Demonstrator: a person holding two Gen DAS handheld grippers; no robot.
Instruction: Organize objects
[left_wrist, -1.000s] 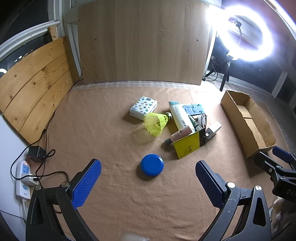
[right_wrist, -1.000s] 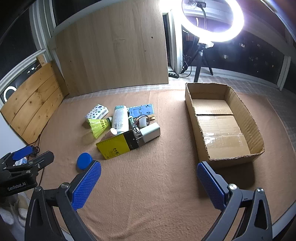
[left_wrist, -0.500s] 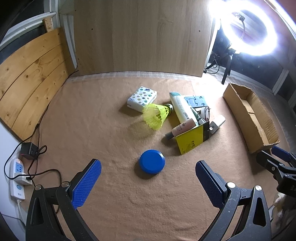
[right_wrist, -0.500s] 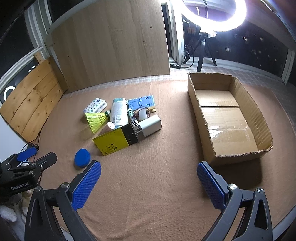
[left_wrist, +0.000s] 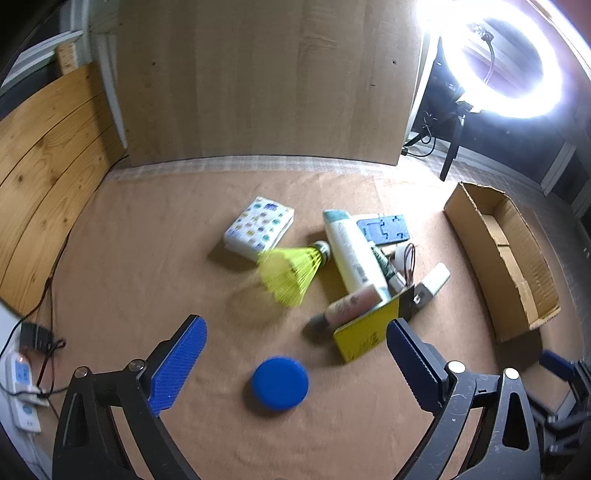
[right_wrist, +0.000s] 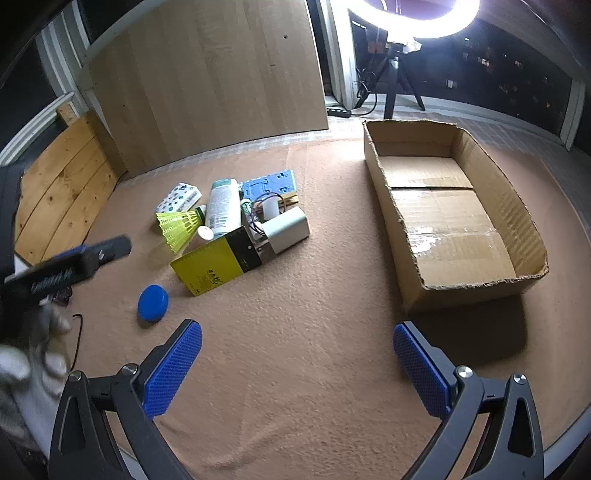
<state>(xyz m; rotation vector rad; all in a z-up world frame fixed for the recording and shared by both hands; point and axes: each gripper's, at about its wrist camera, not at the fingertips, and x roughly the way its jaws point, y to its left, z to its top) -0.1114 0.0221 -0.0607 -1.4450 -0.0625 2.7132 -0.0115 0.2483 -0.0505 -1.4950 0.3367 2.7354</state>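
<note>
A pile lies on the tan mat: a yellow shuttlecock (left_wrist: 291, 271), a white bottle (left_wrist: 352, 254), a tissue pack (left_wrist: 258, 227), a yellow booklet (left_wrist: 365, 334), a pink tube (left_wrist: 351, 304), a blue plate (left_wrist: 382, 230) and a grey power bank (right_wrist: 288, 230). A blue round lid (left_wrist: 280, 382) lies apart in front. My left gripper (left_wrist: 295, 362) is open just above the lid. My right gripper (right_wrist: 297, 363) is open and empty over bare mat. An empty cardboard box (right_wrist: 443, 206) stands to the right.
Wooden panels (left_wrist: 258, 81) stand behind and at the left. A ring light on a tripod (left_wrist: 502, 59) is at the back right. A power strip and cables (left_wrist: 26, 373) lie at the left mat edge.
My left gripper has moved forward and down toward the blue lid and the pile. The right gripper has moved slightly forward. Both stay open.
</note>
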